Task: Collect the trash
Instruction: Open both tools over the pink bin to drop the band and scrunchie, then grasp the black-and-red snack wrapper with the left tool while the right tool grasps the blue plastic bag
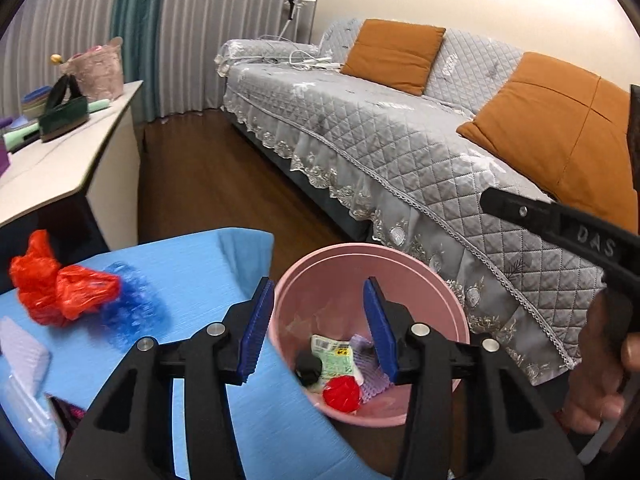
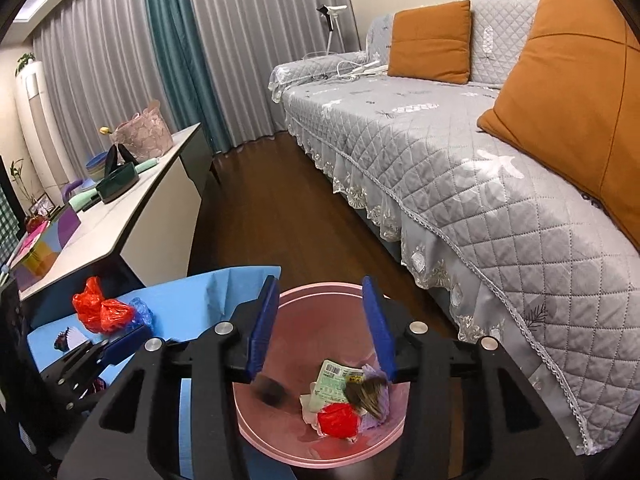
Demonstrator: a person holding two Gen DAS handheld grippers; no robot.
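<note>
A pink bin [image 1: 440, 280] stands on the floor beside a blue-covered table [image 1: 192, 280]. In it lie a green-and-white wrapper [image 1: 334, 354], a red crumpled piece [image 1: 340, 394], a black item [image 1: 308, 366] and purple foam netting [image 1: 370, 376]. My left gripper [image 1: 319, 284] hovers open over the bin's left rim, nothing between its blue pads. My right gripper [image 2: 320, 280] is open above the bin [image 2: 320, 292]; below it a black piece [image 2: 272, 390] and a brown piece [image 2: 368, 394] show blurred inside. A red plastic bag [image 1: 52, 284] and a blue plastic bag [image 1: 132, 308] lie on the table.
A grey quilted sofa [image 2: 460, 160] with orange cushions [image 2: 430, 40] runs along the right. A white sideboard [image 2: 132, 208] on the left carries a dark green bag [image 2: 118, 184] and a pink basket [image 2: 144, 132]. Brown wooden floor [image 2: 272, 208] lies between them. A hand [image 1: 600, 380] holds the right gripper.
</note>
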